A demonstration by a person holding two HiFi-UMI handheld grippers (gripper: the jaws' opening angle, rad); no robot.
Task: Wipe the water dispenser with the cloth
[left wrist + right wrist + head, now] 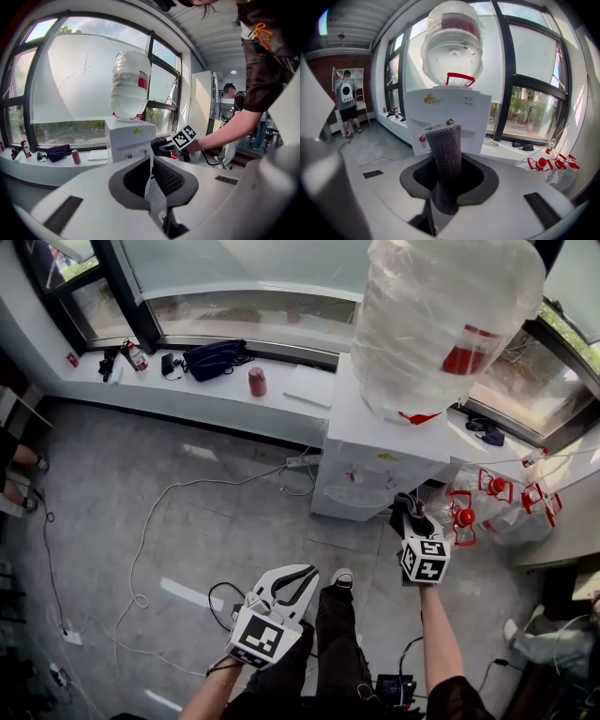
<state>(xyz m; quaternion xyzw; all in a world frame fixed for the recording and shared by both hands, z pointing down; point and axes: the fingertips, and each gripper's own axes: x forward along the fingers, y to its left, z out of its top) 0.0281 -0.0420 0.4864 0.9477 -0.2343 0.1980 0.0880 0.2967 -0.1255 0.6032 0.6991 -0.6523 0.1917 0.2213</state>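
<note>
The white water dispenser stands against the window ledge with a clear bottle upside down on top. My right gripper is shut on a dark grey cloth, just off the dispenser's lower front right. In the right gripper view the rolled cloth sticks up between the jaws, and the dispenser front with its taps is close behind it. My left gripper hangs lower and to the left, shut on nothing. In its own view that left gripper points at the dispenser from farther back.
A black bag and a red can lie on the window ledge. White and black cables trail over the floor. Empty bottles with red caps sit to the dispenser's right. A person stands far left.
</note>
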